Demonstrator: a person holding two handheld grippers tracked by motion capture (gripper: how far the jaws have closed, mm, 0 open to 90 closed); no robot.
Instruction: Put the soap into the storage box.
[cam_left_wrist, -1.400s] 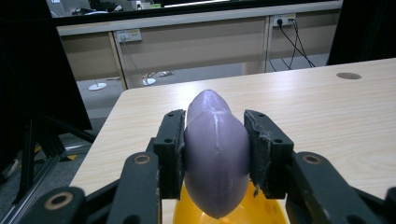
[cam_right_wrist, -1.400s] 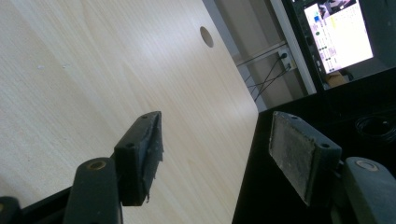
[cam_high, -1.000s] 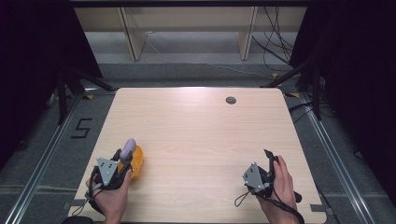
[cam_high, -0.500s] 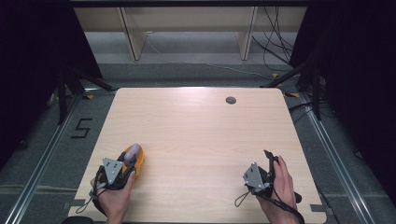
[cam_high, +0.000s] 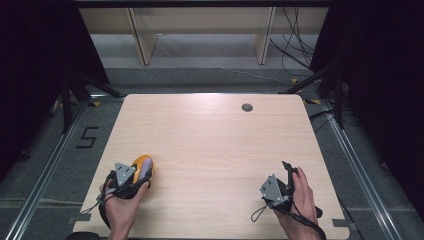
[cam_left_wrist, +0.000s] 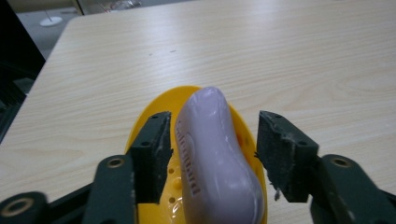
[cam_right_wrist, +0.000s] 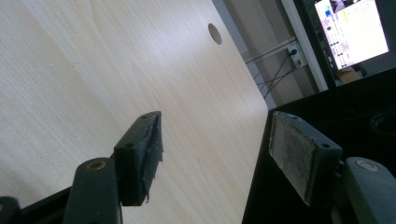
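Note:
A lavender soap bar (cam_left_wrist: 212, 140) lies lengthwise in a yellow soap dish (cam_left_wrist: 149, 121) on the wooden table (cam_high: 210, 140), near its front left corner. In the high view the soap bar (cam_high: 144, 170) and the dish (cam_high: 141, 160) sit just ahead of the person's left hand. My left gripper (cam_left_wrist: 212, 140) (cam_high: 135, 175) straddles the soap; its jaws have just been opening, and the pads (cam_left_wrist: 280, 149) stand off the bar's sides. My right gripper (cam_high: 280, 177) (cam_right_wrist: 215, 135) rests open near the front right, with nothing between its jaws.
A round cable hole (cam_high: 247, 107) (cam_right_wrist: 215, 33) lies near the table's far edge. The right gripper sits close to the table's right edge. Wooden shelving legs (cam_high: 141, 40) and cables stand beyond the table. A lit screen (cam_right_wrist: 352, 28) is off to the right.
The left gripper brought the soap bar down from a raised, tilted hold into the yellow dish, then opened its jaws off it. The right hand has not moved.

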